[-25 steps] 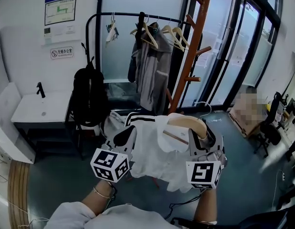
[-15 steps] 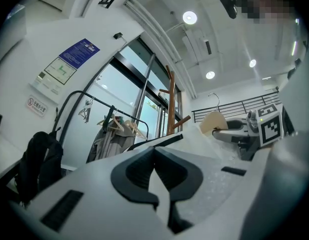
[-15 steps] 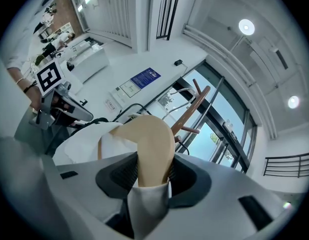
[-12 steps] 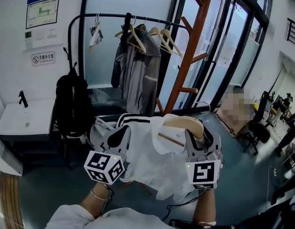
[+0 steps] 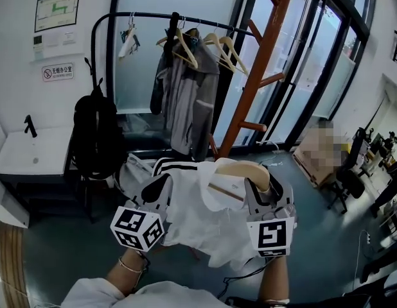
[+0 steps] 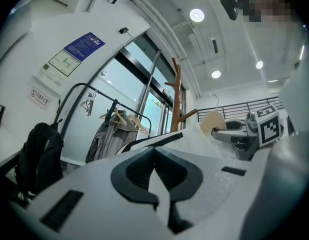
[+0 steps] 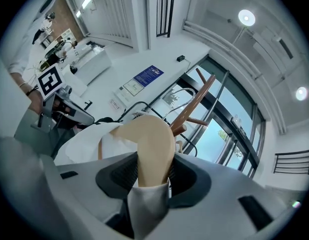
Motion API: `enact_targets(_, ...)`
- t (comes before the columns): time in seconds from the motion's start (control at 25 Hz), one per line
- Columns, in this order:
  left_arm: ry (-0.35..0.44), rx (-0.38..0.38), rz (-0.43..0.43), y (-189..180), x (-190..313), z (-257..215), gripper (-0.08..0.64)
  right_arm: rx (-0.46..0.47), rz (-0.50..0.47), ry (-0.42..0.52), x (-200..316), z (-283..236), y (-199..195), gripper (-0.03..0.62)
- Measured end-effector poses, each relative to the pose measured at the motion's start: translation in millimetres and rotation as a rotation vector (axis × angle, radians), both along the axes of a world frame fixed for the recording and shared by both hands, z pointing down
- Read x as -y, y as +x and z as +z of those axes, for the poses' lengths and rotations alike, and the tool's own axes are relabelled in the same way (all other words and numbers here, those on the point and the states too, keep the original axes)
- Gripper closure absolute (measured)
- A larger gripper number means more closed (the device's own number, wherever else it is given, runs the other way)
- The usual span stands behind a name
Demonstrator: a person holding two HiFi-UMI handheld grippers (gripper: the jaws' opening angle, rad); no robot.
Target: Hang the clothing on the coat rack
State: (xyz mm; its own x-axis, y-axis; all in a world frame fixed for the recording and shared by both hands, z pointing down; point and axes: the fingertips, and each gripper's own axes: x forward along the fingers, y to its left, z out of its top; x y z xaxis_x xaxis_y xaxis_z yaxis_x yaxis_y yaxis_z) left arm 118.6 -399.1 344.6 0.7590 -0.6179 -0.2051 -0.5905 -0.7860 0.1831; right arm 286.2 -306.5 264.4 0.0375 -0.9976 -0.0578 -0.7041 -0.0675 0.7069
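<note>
Clothing first: we hold a white shirt (image 5: 198, 220) draped on a wooden hanger (image 5: 240, 169), up in the air before us and well apart from the black coat rack (image 5: 147, 18). Our right gripper (image 7: 150, 176) is clenched on one end of the hanger, with shirt cloth caught beneath it. Our left gripper (image 6: 157, 179) pinches the shirt's other shoulder, near its black stripes. A grey jacket (image 5: 189, 101) and bare hangers (image 5: 224, 43) hang toward the rail's right end, and a black backpack (image 5: 96, 133) is near the left upright.

Left gripper (image 5: 161, 188) pinches the shirt (image 5: 198, 218) in its jaws; right gripper (image 5: 266, 191) clamps the hanger (image 5: 240, 169) end.
</note>
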Motion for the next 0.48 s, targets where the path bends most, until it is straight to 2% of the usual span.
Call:
enact_targets(0.2, 0.004, -0.004, -0.053, -3.5, 1.5, -7.6, 0.552, -0.01, -0.069, 0.011, 7.3, -5.5, 1.5, 0.411)
enact_targets(0.48, -0.004, 0.009, -0.063, 1.6, -4.0, -3.4, 0.552, 0.005, -0.122, -0.002, 13.2, -3.4, 6.7, 0.411)
